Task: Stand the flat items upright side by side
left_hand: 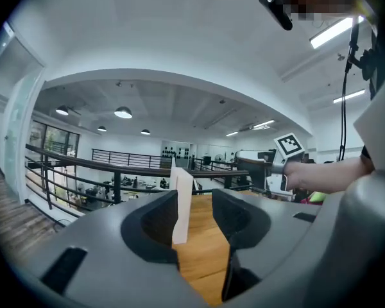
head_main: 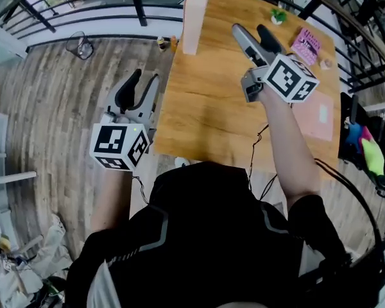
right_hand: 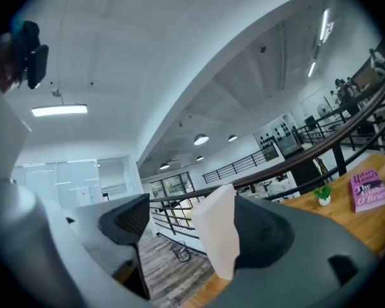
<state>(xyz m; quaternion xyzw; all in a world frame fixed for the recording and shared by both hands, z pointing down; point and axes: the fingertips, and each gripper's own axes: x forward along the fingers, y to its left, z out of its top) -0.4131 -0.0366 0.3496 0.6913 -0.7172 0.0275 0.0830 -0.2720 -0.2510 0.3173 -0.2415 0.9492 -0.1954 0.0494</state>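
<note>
Fingers (head_main: 244, 40) of my right gripper (head_main: 250, 29) and left gripper (head_main: 144, 79) stand apart, empty; board (head_main: 196, 15) upright beyond both, book (head_main: 306, 45) flat, right of them.

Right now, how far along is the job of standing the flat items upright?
Done: one white flat item stands upright at the far left edge of the table. In hand: nothing; the left gripper and the right gripper are both open and empty. Left: the pink book and a pale pink flat item lie flat on the right side, apart from the upright one.
</note>
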